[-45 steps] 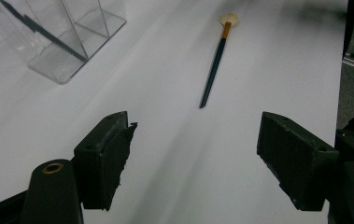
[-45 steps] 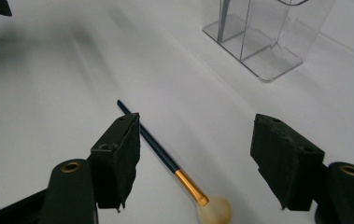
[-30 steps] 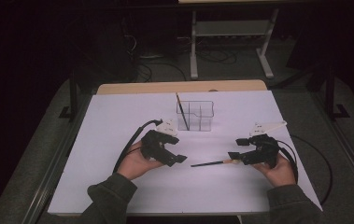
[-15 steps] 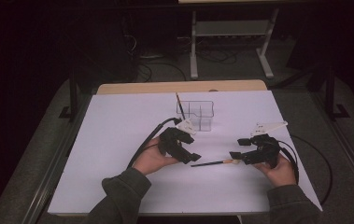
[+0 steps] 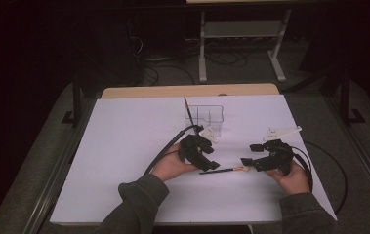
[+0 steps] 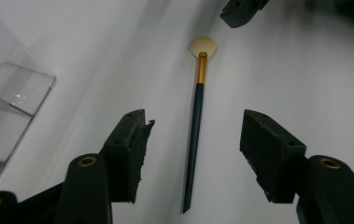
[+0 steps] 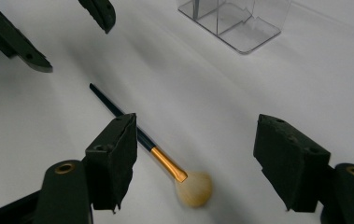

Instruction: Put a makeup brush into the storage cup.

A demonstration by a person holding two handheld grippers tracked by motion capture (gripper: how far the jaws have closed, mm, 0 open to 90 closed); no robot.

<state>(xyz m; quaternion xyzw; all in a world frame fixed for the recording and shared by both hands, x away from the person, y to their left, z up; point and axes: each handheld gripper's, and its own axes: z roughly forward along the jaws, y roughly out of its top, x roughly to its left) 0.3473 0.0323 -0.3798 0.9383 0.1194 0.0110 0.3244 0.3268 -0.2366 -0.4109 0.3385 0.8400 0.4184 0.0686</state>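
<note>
A makeup brush with a dark handle, gold ferrule and cream bristles lies flat on the white table top. My left gripper hovers over the handle end. In the left gripper view the handle runs up between my jaws, which have just been closing and stand clear of it on both sides. My right gripper is open at the bristle end. In the right gripper view the bristles lie between its jaws, untouched.
A clear plastic organizer stands behind the grippers, with another brush leaning in it. The white table top ends at a wooden strip at the back. A metal stand is on the floor beyond.
My left hand has moved right, from the table's middle toward the brush handle, and its jaws have narrowed. My right hand and the brush have stayed where they were.
</note>
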